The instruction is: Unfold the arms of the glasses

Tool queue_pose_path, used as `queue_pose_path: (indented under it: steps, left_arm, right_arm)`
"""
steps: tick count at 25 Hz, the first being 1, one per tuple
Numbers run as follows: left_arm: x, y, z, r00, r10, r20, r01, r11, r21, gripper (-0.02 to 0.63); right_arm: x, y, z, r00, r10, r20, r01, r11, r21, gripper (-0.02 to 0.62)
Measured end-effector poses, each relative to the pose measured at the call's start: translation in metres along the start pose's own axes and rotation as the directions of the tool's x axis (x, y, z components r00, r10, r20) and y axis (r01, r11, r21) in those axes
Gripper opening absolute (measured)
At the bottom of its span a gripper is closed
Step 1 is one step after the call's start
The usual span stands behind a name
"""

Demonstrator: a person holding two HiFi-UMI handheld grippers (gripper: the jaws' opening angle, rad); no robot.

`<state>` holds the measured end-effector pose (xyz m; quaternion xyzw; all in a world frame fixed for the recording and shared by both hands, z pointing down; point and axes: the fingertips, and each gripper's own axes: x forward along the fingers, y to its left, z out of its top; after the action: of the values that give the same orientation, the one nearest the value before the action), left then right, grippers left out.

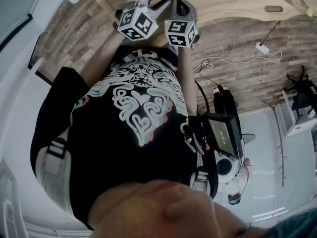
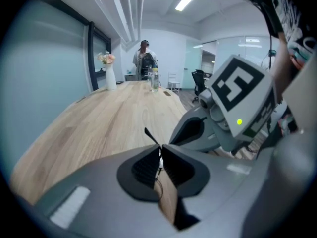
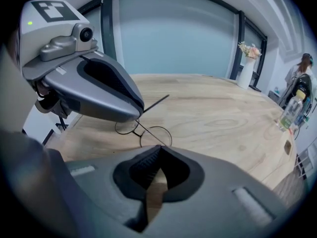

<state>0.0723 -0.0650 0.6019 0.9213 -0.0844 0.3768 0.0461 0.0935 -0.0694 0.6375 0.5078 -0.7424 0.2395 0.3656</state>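
**Position of the workpiece.** The glasses [image 3: 156, 136] sit above the wooden table [image 3: 223, 118], between the two grippers. In the right gripper view, the two round wire rims lie directly ahead of the right gripper [image 3: 159, 148]. A thin wire runs from the rims back to its jaw tips, which are closed together on that wire.

The left gripper [image 2: 159, 151] grips the opposite side. Its jaws are pinched narrow on a thin part of the frame. The black end of one arm [image 2: 149, 134] projects up and to the left beyond the jaw tips. In the right gripper view, the same arm slants up and to the right from under the left gripper's nose.

**Limits of visibility.**
- The left gripper's body covers the outer edge of the farther rim.
- The gripped sections of the frame (hinges included) are hidden inside the jaws.
- No view shows whether the rims touch the table or hang just above it.
- In the head view, the two marker cubes [image 1: 137, 24] sit side by side and block both sets of jaws and the glasses.
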Motion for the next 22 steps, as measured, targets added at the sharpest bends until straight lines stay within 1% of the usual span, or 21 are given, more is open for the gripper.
queue_pose_path:
  steps: [5, 11, 15, 18, 20, 22]
  left_arm:
    - [-0.022, 0.013, 0.011, 0.997, 0.048, 0.063, -0.048, 0.999, -0.015, 0.006]
    - [-0.036, 0.024, 0.014, 0.992, 0.082, 0.096, -0.077, 0.995, -0.056, 0.005]
    - [-0.045, 0.03, 0.012, 0.988, 0.101, 0.12, -0.087, 0.989, -0.116, 0.005]
    - [-0.053, 0.041, 0.02, 0.981, 0.122, 0.154, -0.1, 0.985, -0.142, 0.003]
    - [-0.06, 0.051, 0.021, 0.975, 0.131, 0.177, -0.098, 0.978, -0.186, 0.003]
    - [-0.066, 0.061, 0.018, 0.97, 0.143, 0.195, -0.093, 0.965, -0.246, 0.002]
  right_arm:
    - [-0.003, 0.0, 0.001, 1.0, -0.019, -0.009, 0.02, 1.0, 0.011, 0.0]
    - [-0.003, 0.001, 0.002, 0.999, -0.035, -0.024, 0.035, 0.999, 0.004, 0.0]
    - [-0.003, 0.005, 0.003, 0.999, -0.033, -0.031, 0.032, 0.999, -0.019, 0.0]
    - [-0.002, 0.005, 0.0, 0.999, -0.031, -0.039, 0.029, 0.999, -0.041, 0.0]
    - [-0.001, 0.005, 0.0, 0.998, -0.035, -0.047, 0.032, 0.998, -0.058, 0.0]
    - [0.0, 0.007, 0.0, 0.997, -0.04, -0.064, 0.033, 0.994, -0.102, 0.0]
